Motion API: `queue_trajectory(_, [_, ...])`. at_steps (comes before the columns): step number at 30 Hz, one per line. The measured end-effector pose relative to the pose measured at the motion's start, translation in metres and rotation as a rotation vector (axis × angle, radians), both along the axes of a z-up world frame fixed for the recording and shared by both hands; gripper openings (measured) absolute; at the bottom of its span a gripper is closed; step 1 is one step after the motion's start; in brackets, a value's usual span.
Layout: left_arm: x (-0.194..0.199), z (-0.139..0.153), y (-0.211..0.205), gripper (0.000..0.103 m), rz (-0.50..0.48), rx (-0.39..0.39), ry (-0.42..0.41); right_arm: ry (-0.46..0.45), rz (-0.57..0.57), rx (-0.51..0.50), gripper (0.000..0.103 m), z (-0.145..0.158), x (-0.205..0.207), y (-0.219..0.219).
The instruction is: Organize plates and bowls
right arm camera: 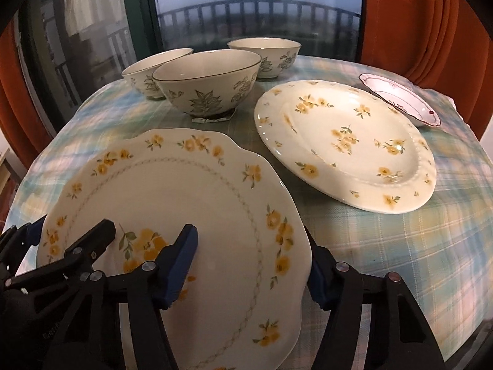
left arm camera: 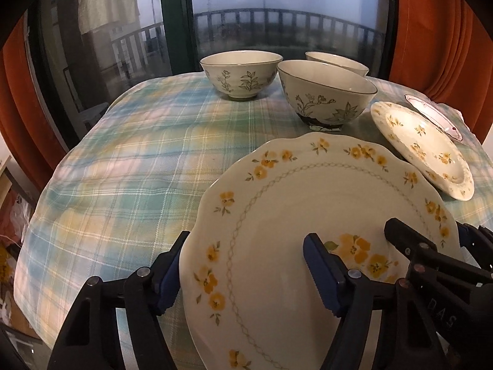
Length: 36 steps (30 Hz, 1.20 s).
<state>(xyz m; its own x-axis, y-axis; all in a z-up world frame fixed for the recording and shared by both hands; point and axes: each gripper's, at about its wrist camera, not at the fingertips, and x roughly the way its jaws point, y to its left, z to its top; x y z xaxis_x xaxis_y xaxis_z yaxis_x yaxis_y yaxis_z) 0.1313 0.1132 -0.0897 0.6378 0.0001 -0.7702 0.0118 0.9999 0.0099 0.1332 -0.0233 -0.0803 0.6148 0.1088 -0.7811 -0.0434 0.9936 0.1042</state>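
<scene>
The table (left arm camera: 129, 160), under a blue, green and yellow plaid cloth, carries three plates and three bowls in all. Largest and nearest is the scalloped plate (left arm camera: 277, 246) with yellow flowers and a chain ring, and both tools straddle its near rim from opposite sides. The left hand-held gripper (left arm camera: 246, 274) has its fingers spread wide, one blue pad outside the plate's left edge and the other over the plate's face beside the central flower spray; whether they press on the china I cannot tell. The right hand-held gripper (right arm camera: 252, 268) is likewise spread, one pad over the plate's face and the other just outside its right edge, and again contact is not clear. Each tool's black tip shows in the other's view, lying over the middle of the plate. Whether the plate rests on the cloth or is lifted cannot be told. Next in size, beyond and to the right, is the round plate (right arm camera: 345, 145) with scattered yellow flowers and a beaded rim, lying apart from the scalloped one. Past it, near the far right edge, sits the small white dish (right arm camera: 400, 98) with red trim. The three bowls, printed with grey-green leaves, stand at the far side: the nearest bowl (right arm camera: 206, 83) in front, the left bowl (right arm camera: 148, 71) just behind it, and the right bowl (right arm camera: 268, 55) apart.
</scene>
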Motion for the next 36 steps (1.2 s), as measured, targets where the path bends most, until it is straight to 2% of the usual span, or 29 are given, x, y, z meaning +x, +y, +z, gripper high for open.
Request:
queue_trajectory(12, [-0.007,0.004,0.000,0.073,0.024,-0.040,0.000,0.005,0.029,-0.056,0.067,0.008,-0.003,0.003])
queue_trajectory(18, [-0.020,0.014,-0.011,0.073,0.053,-0.042,-0.023,-0.005,0.057,-0.048,0.067,0.015,-0.010,-0.007])
queue_trajectory(36, [-0.042,0.039,-0.091,0.073,0.069,-0.044,-0.101,-0.084,0.073,-0.023,0.067,0.034,-0.036,-0.087])
